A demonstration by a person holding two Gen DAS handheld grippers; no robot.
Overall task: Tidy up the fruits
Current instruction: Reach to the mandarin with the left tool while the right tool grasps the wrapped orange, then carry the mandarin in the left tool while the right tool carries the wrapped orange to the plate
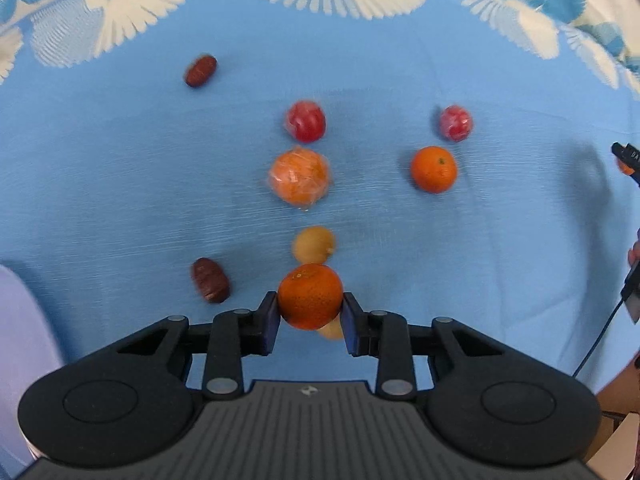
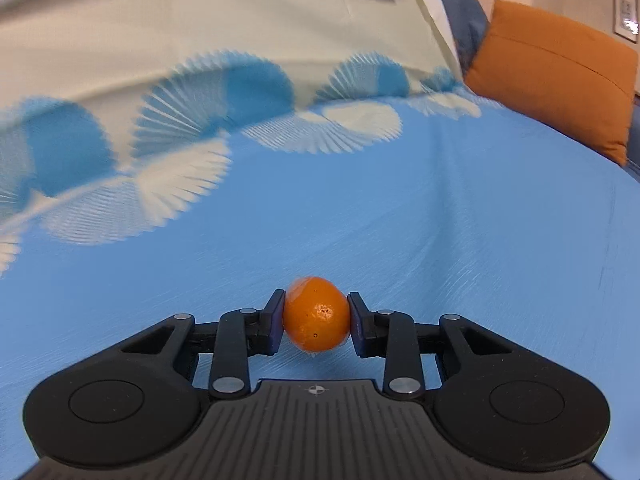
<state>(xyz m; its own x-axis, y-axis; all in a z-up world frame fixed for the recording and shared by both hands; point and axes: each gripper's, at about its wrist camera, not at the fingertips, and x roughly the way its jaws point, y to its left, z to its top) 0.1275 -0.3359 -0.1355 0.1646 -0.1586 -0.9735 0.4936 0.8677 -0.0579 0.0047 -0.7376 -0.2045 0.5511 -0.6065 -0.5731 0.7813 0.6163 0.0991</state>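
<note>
The left gripper [image 1: 310, 307] fingers clamp a glossy, dimpled orange [image 1: 310, 295] held above the blue bedspread [image 1: 120, 184]. Beyond that orange lie a tan fruit [image 1: 313, 244], a plastic-wrapped orange [image 1: 300, 176] and a red fruit [image 1: 305, 121]. A yellowish fruit [image 1: 331, 330] under it is mostly hidden. The right gripper [image 2: 316, 316] fingers pinch a small orange [image 2: 316, 314] just over the bedspread; motion blur softens the fabric pattern.

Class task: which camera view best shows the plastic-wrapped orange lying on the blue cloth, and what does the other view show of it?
The left wrist view: the plastic-wrapped orange lies mid-frame on the blue cloth, unobstructed. The right wrist view does not show it, only the right claw and its own fruit.
</note>
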